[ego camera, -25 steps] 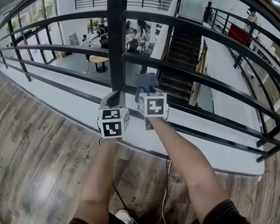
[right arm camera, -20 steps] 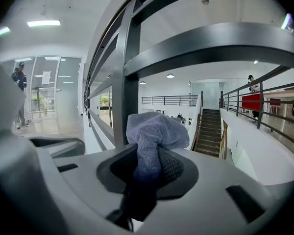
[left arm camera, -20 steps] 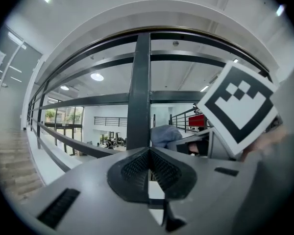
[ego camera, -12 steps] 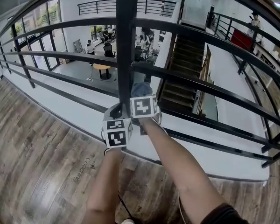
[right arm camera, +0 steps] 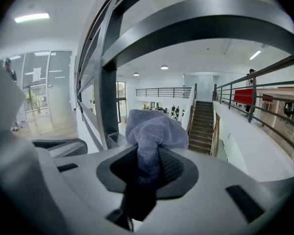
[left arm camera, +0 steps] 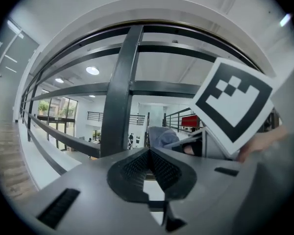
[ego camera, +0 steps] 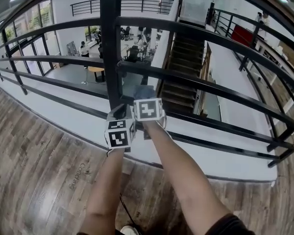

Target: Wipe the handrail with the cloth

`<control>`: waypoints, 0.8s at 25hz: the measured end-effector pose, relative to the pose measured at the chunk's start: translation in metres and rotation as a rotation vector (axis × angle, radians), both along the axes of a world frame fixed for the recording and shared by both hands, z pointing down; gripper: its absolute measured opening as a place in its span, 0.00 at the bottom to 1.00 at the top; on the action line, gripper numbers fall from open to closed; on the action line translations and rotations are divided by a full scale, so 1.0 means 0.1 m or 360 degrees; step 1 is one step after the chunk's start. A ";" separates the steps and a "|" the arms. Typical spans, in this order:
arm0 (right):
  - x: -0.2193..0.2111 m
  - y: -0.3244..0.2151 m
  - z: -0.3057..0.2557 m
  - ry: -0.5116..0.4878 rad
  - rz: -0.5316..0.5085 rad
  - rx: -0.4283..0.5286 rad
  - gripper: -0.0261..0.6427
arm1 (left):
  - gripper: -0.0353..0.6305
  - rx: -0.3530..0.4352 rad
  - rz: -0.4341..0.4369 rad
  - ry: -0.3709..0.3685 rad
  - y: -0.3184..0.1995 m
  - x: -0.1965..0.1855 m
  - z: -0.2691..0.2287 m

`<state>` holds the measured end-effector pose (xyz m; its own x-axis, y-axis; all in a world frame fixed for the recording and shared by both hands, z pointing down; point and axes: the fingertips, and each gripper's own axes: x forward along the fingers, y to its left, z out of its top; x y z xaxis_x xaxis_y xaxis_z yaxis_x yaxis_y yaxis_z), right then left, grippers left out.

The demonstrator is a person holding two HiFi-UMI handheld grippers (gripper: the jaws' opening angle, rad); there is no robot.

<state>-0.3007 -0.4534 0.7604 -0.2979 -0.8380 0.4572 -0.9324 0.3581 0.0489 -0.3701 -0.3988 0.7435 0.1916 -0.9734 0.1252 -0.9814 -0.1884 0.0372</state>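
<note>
A black metal handrail (ego camera: 196,31) with horizontal bars and an upright post (ego camera: 110,48) stands in front of me. My right gripper (ego camera: 143,96) is shut on a grey-blue cloth (right arm camera: 152,129), which bunches out past the jaws (ego camera: 143,93) close to the lower bars, just right of the post (right arm camera: 108,102). My left gripper (ego camera: 118,112) sits beside it on the left, jaws shut with nothing between them (left arm camera: 149,163), at the foot of the post (left arm camera: 118,92). The cloth (left arm camera: 161,136) and the right gripper's marker cube show in the left gripper view.
Beyond the rail is an open drop to a lower floor with a staircase (ego camera: 183,67) and people at tables (ego camera: 132,53). Wood plank floor (ego camera: 34,165) lies under me. A cable (ego camera: 130,212) hangs near my feet.
Both grippers stay close together at the lower bars by the post. The head view has shifted, so the post now stands further left; the grippers have edged slightly left with it.
</note>
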 end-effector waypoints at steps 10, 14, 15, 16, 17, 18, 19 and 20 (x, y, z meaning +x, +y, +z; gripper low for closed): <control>1.04 0.25 -0.01 -0.0037 0.0135 0.0060 0.18 | 0.05 0.0001 0.0173 -0.0083 0.07 0.79 -0.05; 1.44 0.37 -0.01 -0.0054 0.0189 0.0060 0.18 | 0.05 0.0005 0.0226 -0.0102 0.13 1.09 -0.09; 1.54 0.40 -0.01 -0.0059 0.0203 0.0057 0.18 | 0.05 0.0006 0.0243 -0.0106 0.14 1.18 -0.10; 1.65 0.43 0.00 -0.0063 0.0216 0.0055 0.18 | 0.05 0.0010 0.0259 -0.0114 0.16 1.27 -0.11; 1.76 0.46 0.00 -0.0066 0.0229 0.0052 0.18 | 0.05 0.0017 0.0273 -0.0125 0.17 1.35 -0.12; 1.87 0.48 -0.01 -0.0068 0.0239 0.0048 0.18 | 0.05 0.0026 0.0287 -0.0133 0.18 1.44 -0.14; 1.98 0.50 -0.02 -0.0068 0.0248 0.0044 0.19 | 0.05 0.0033 0.0302 -0.0134 0.19 1.53 -0.16; 2.09 0.52 -0.03 -0.0066 0.0258 0.0039 0.19 | 0.05 0.0035 0.0321 -0.0124 0.20 1.64 -0.18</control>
